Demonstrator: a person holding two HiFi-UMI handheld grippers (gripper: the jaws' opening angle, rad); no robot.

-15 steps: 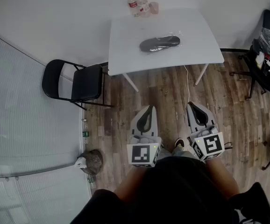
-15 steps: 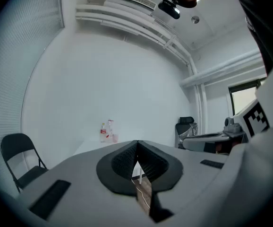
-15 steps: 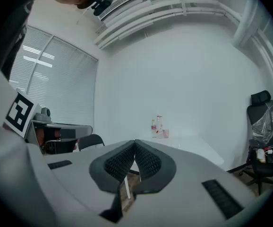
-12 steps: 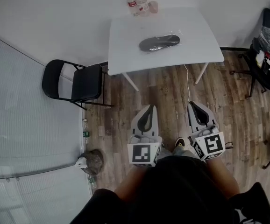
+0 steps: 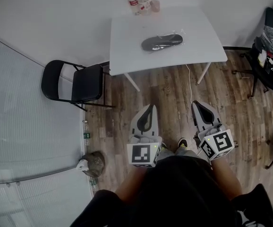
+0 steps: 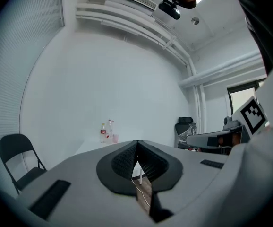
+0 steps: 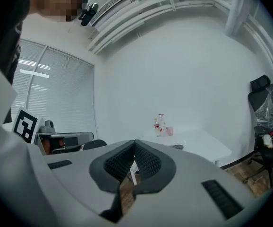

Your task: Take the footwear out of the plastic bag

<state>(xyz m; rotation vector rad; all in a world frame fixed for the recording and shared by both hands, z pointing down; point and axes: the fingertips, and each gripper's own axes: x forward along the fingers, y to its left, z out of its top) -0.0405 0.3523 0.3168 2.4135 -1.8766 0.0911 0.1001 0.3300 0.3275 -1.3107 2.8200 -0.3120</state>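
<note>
A dark shoe sole inside a clear plastic bag [image 5: 162,42] lies on the white table [image 5: 127,51] at the top of the head view. My left gripper [image 5: 148,109] and right gripper [image 5: 198,106] are held low over the wooden floor, well short of the table. Both are shut with nothing between the jaws. In the left gripper view the left gripper [image 6: 137,143] has its pads pressed together. The right gripper [image 7: 134,143] shows the same in the right gripper view, and the bagged shoe [image 7: 177,147] is a thin dark shape on the table beyond it.
Bottles and a cup [image 5: 141,1] stand at the table's far edge. A black folding chair [image 5: 72,83] is left of the table. An office chair with bags [image 5: 268,46] is at the right. A bundle [image 5: 93,163] lies on the floor by the left wall.
The right gripper has shifted slightly to the right and turned a little. The view has nudged so the table sits marginally lower. Both grippers stay shut.
</note>
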